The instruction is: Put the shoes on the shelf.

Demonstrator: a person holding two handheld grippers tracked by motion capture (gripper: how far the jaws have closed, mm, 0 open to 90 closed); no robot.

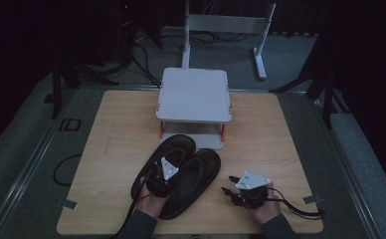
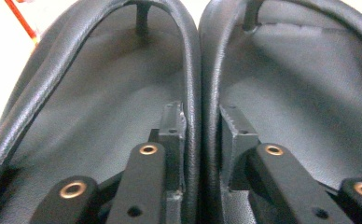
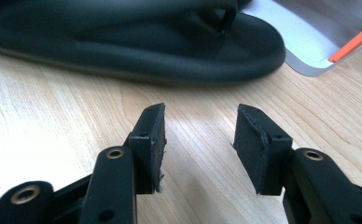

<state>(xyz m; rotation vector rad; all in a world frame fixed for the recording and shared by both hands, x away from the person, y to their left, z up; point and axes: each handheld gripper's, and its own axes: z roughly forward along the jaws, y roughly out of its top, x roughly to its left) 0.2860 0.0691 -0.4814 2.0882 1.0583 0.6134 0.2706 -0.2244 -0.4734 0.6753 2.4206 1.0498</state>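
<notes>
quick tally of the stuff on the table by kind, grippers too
black sandals: 2
grey two-level stand: 1
handheld grippers, left gripper and right gripper: 2
total: 5

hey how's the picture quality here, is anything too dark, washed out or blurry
High view: dim overall, the surroundings nearly black; the sandals and table stay readable. Left gripper view: bright and close, soft glare on the sandal rims, upper corners washed out. Right gripper view: well lit, fingers sharp, the sandal behind slightly blurred.
</notes>
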